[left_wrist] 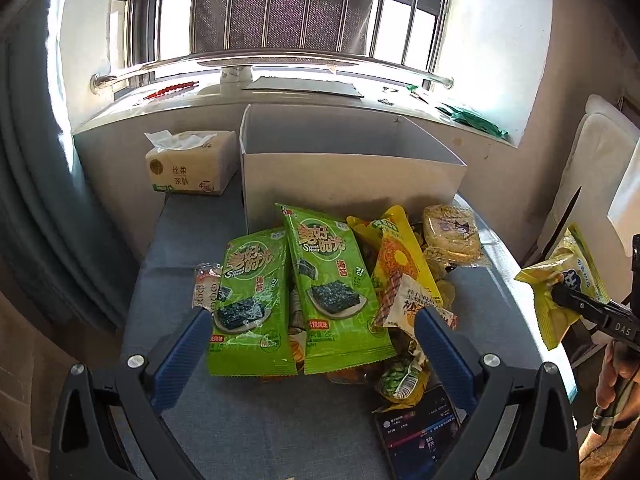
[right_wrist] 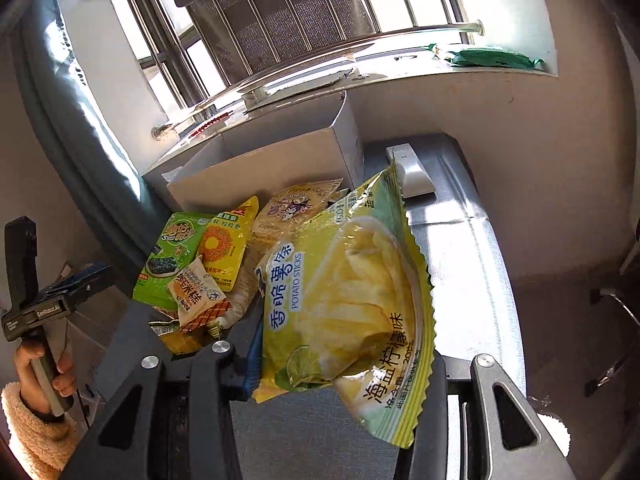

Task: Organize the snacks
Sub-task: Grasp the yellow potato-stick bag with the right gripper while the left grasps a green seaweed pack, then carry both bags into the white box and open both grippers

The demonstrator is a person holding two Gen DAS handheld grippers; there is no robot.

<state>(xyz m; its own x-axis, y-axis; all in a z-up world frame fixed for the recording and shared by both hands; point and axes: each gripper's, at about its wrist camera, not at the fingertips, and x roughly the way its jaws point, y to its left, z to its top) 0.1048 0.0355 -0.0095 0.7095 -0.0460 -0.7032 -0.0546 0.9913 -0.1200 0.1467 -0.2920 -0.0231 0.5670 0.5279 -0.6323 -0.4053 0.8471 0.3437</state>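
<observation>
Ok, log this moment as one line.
right gripper: shut on potato sticks bag, lifted | left gripper: open above seaweed packs | box: empty

A barred window (left_wrist: 280, 12) fills the far wall, with bright daylight pouring through and a dark mesh panel (left_wrist: 280, 4) hanging across its middle. Below it runs a pale windowsill (left_wrist: 304, 94) with a chrome rail (left_wrist: 272, 65). A grey-blue curtain (left_wrist: 36, 208) hangs at the left, beside plain whitish walls (right_wrist: 520, 152).
</observation>
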